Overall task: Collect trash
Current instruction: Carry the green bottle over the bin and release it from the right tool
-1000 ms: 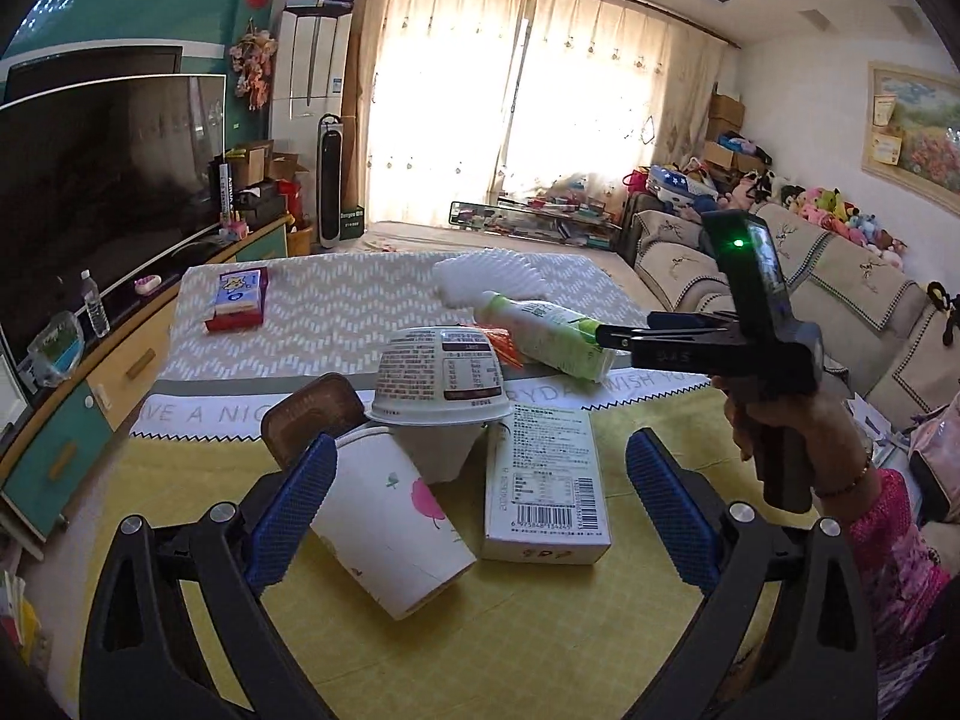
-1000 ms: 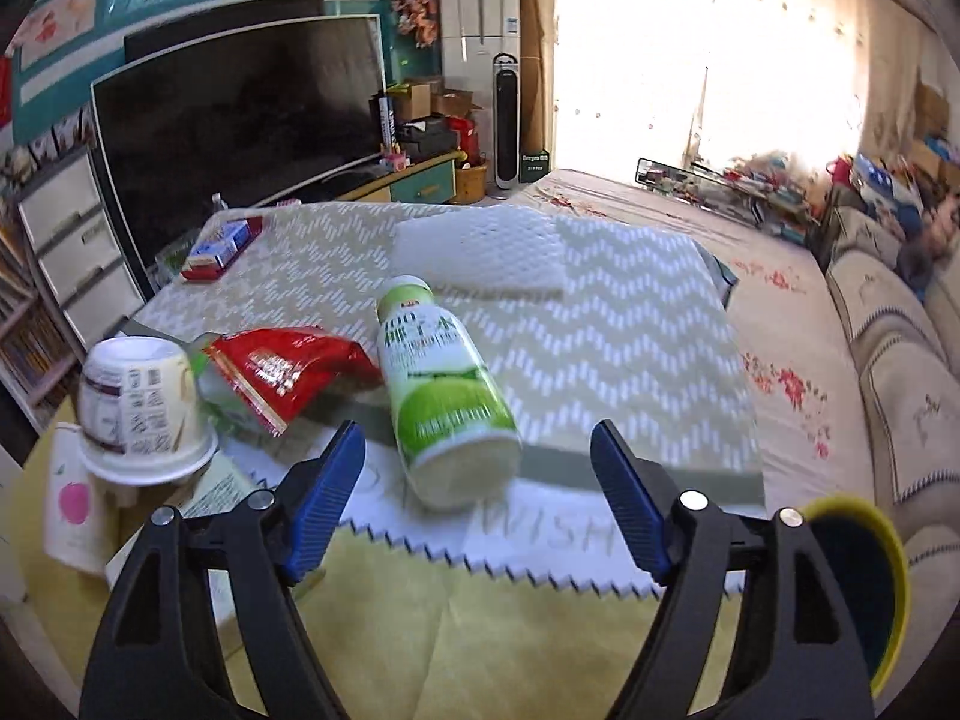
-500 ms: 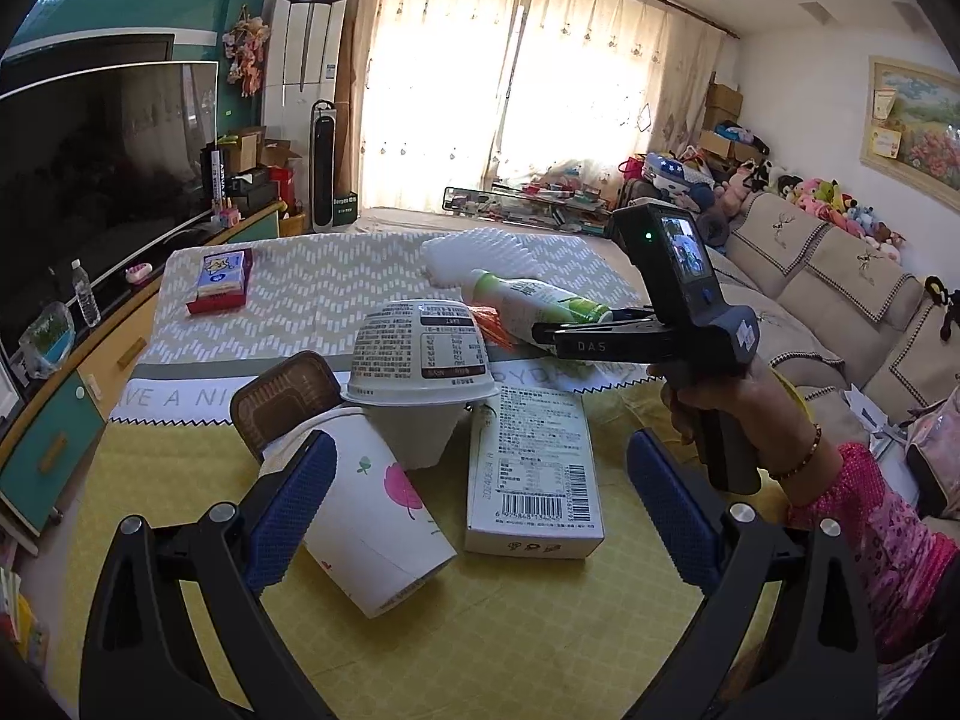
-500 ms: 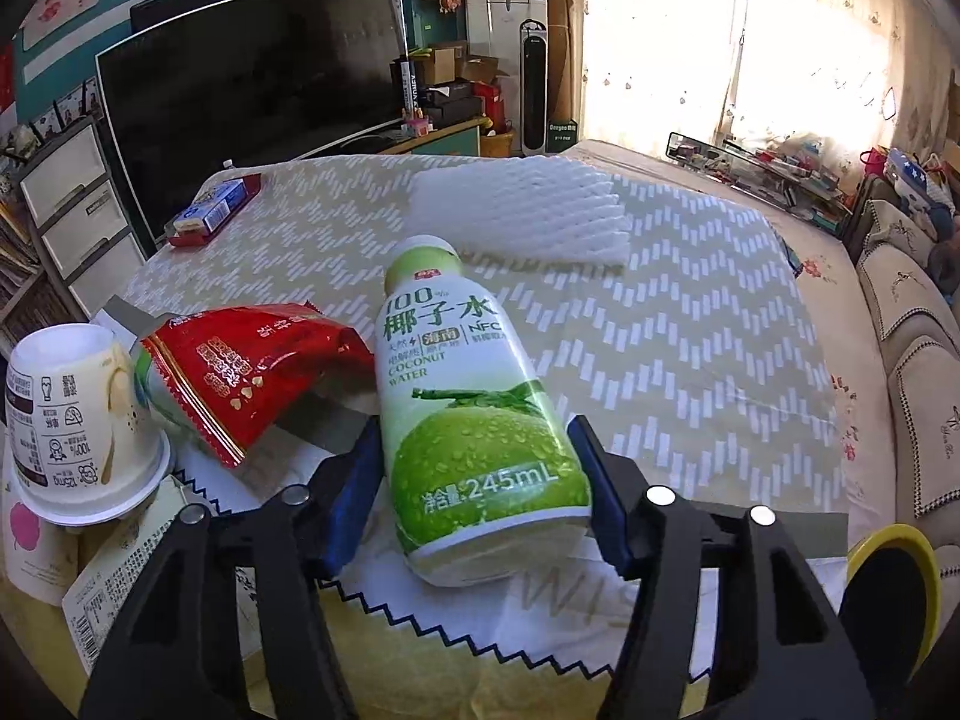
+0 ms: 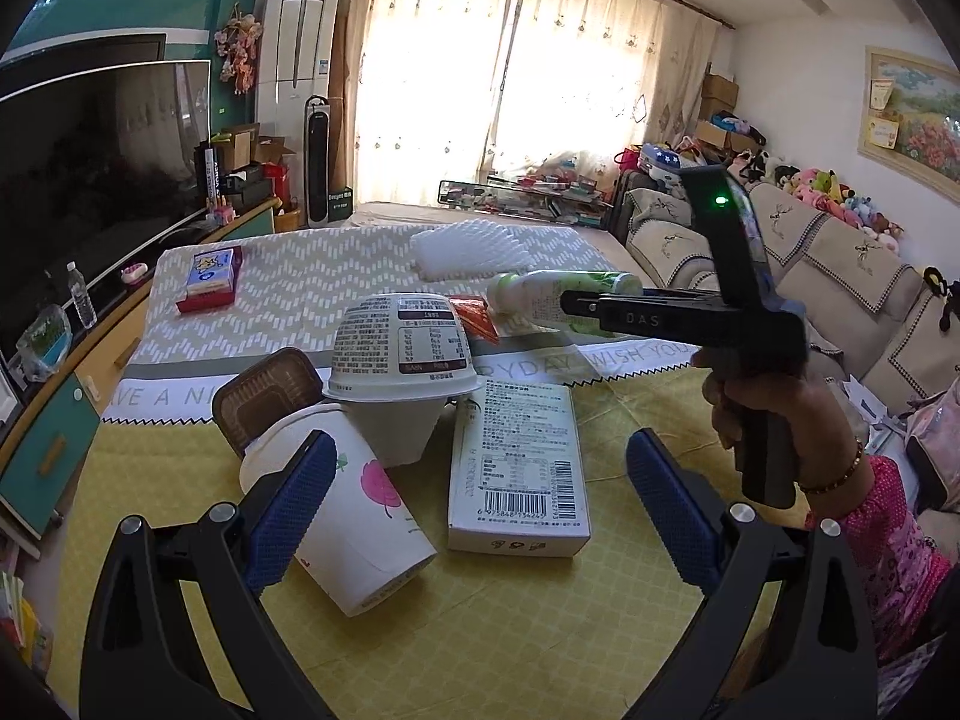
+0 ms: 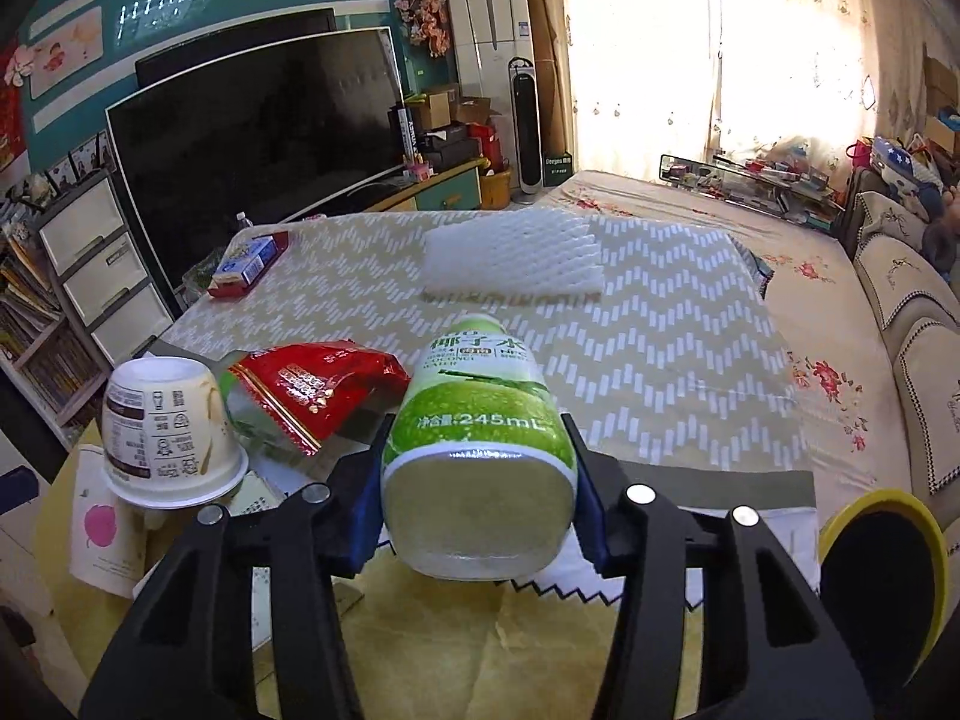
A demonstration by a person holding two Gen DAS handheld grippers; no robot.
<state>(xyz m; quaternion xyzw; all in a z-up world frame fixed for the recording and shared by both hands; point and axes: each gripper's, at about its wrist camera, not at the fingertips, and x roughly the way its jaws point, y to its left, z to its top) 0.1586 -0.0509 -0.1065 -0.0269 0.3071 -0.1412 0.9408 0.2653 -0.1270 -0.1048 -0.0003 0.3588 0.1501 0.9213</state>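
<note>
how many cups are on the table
2: an upside-down printed cup sits on the pile by the white box; a paper cup lies tipped below it. Others may be hidden.

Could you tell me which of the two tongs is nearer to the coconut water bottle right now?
Right. The right tongs have just closed on the coconut water bottle, pads on its sides. The left tongs hang open over the paper cup and carton, short of the bottle.
</note>
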